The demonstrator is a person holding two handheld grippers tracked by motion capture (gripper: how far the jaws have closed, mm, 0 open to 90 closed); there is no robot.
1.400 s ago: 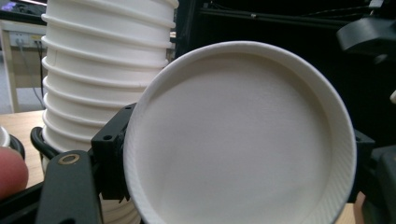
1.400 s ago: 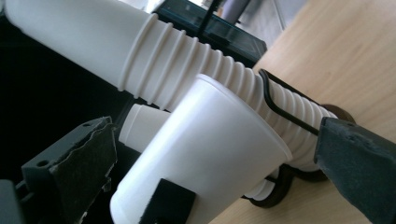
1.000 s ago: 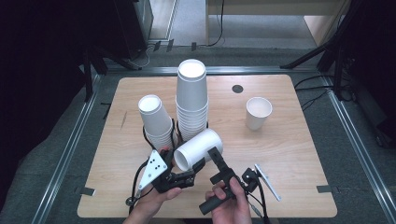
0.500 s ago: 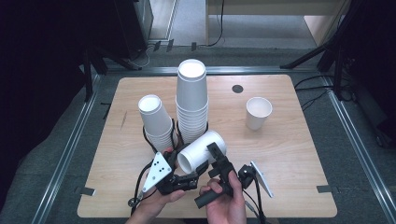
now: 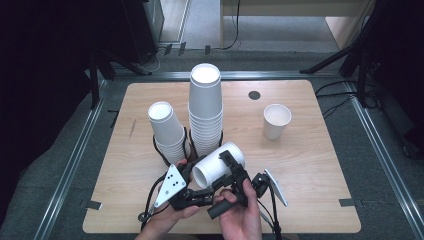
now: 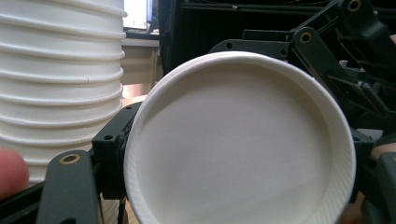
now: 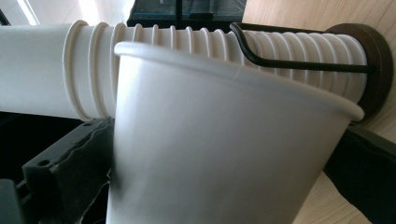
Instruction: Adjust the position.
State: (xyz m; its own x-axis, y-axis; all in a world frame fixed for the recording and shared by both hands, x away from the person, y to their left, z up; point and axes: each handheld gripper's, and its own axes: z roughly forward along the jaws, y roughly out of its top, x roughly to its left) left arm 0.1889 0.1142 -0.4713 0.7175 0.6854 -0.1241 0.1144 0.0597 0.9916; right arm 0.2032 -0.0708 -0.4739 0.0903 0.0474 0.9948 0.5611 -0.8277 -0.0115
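A plain white paper cup lies on its side in the air just above the near edge of the wooden worktop, right in front of the two cup stacks. It is smooth-walled with a rolled rim, and its flat, slightly recessed base faces the left gripper's camera, where it shows as a wide white disc.

The left gripper is clenched on the cup at the base end; in the left gripper view a black jaw presses against the left edge of the base. The right gripper also grasps the cup, its jaws lying along the side wall; in the right gripper view the cup stands between the two black jaws, which rest against its wall on either side. Both hands hold their grippers close together.

Behind the cup stand a tall stack and a shorter stack, each seated in a black wire holder on a dark round base. A single cup stands upright well apart at the right.

No brand, label or writing can be read on any cup.
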